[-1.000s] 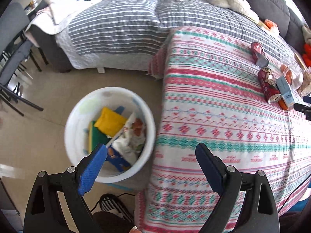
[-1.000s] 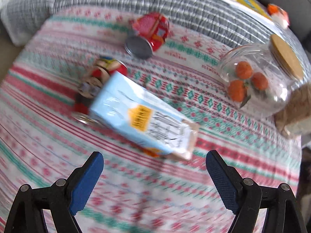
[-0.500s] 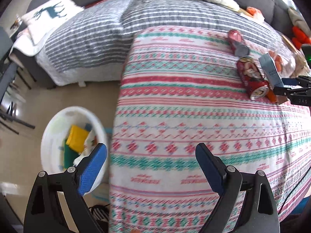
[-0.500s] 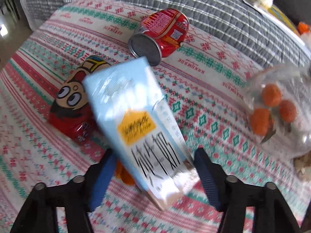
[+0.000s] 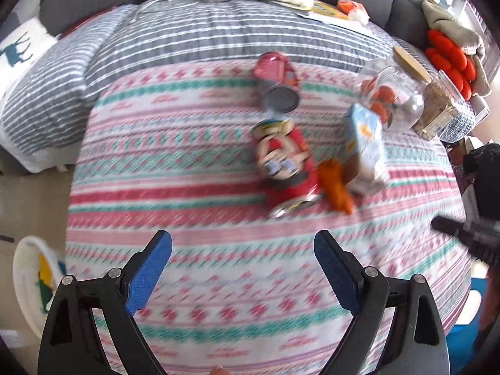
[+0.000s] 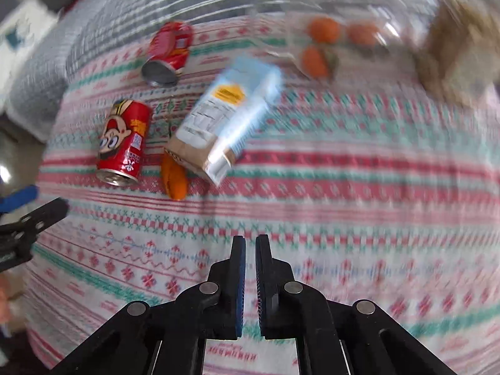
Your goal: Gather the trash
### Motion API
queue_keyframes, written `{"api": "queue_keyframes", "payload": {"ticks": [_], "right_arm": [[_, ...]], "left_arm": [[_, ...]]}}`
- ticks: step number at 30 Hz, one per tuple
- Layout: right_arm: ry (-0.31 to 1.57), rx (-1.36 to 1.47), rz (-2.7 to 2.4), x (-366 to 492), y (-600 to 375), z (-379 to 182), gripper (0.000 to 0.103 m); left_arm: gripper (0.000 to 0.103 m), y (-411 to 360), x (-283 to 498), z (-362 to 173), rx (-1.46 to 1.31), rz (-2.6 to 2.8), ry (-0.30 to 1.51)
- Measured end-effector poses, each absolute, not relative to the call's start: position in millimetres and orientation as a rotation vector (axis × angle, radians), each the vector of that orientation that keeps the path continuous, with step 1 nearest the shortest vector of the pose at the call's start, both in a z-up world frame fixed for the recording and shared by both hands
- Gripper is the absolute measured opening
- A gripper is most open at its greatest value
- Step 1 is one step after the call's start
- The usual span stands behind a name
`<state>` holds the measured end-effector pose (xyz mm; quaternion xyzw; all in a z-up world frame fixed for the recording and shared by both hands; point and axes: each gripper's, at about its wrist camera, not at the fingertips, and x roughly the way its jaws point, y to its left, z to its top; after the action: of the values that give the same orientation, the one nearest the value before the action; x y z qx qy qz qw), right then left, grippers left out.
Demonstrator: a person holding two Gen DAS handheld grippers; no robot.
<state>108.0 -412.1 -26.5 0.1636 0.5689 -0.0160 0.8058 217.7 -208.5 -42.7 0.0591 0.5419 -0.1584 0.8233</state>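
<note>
Left wrist view: left gripper (image 5: pixel 243 243) spread wide, nothing between its blue pads, held above the patterned tablecloth (image 5: pixel 193 193). Trash lies ahead in a group: cartoon-print red can (image 5: pixel 286 168) on its side, an orange peel (image 5: pixel 336 186) touching its right flank, light-blue carton (image 5: pixel 365 143) lying just right of the peel. A second red can (image 5: pixel 276 82) lies farther back, base toward camera. Glass jar with orange fruit (image 5: pixel 392 100) on its side behind the carton. White bin (image 5: pixel 26 276) on the floor at lower left, coloured items inside. Right gripper's black tip (image 5: pixel 465 234) enters at right edge. Right wrist view (motion-blurred): right gripper (image 6: pixel 250 240) nearly closed, only a thin slit between the pads, holding nothing. The carton (image 6: pixel 225 118) rests on the cloth ahead, well apart from the fingers; peel (image 6: pixel 175 176) at its near-left corner, cartoon can (image 6: pixel 125 142) left of that, second can (image 6: pixel 168 53) beyond. Left gripper's finger (image 6: pixel 37 215) at left edge.
</note>
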Motion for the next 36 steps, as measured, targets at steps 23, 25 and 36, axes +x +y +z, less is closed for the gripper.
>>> {"api": "queue_keyframes", "payload": {"ticks": [23, 25, 36], "right_arm": [[1.118, 0.651, -0.139, 146.2, -442.1, -61.6, 0.071], [1.108, 0.655, -0.130, 158.0, -430.5, -61.3, 0.072], [1.102, 0.597, -0.160, 202.0, -379.3, -77.9, 0.072]], "left_arm": [[0.057, -223.9, 248.0, -64.9, 0.065, -0.328, 1.192], [0.057, -210.1, 239.5, -60.7, 0.055, -0.321, 1.178], [0.057, -134.5, 213.9, -76.1, -0.050, -0.263, 1.206]]}}
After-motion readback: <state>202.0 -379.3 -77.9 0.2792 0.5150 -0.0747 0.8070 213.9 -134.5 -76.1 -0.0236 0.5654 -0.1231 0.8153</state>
